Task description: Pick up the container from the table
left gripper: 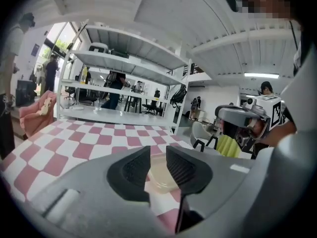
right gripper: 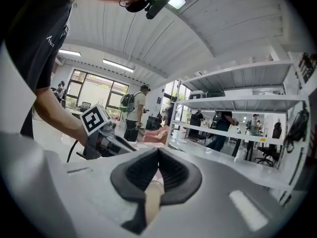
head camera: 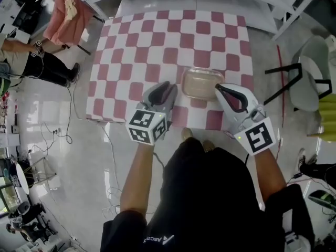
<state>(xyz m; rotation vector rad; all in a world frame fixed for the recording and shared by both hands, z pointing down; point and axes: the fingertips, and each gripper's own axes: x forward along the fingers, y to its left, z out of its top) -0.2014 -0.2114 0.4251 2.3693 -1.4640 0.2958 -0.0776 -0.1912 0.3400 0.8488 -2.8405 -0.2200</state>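
A clear, shallow, tan-tinted container [head camera: 202, 84] sits on the pink-and-white checkered table [head camera: 157, 46] near its front edge. My left gripper [head camera: 166, 86] hovers just left of it, jaws open with a gap and nothing between the pads; in the left gripper view the container [left gripper: 159, 178] shows through that gap, just beyond the left gripper [left gripper: 158, 155]. My right gripper [head camera: 220, 88] is at the container's right side. In the right gripper view the right gripper [right gripper: 158, 152] has its tips meeting, shut on nothing, with the container [right gripper: 152, 196] below and beyond them.
A white shelf unit [left gripper: 124, 58] stands past the table's far edge. A pink garment [head camera: 63, 12] hangs at the back left near a seated person [head camera: 31, 56]. A grey chair [head camera: 310, 72] is at the right. Cables [head camera: 65, 125] lie on the floor at left.
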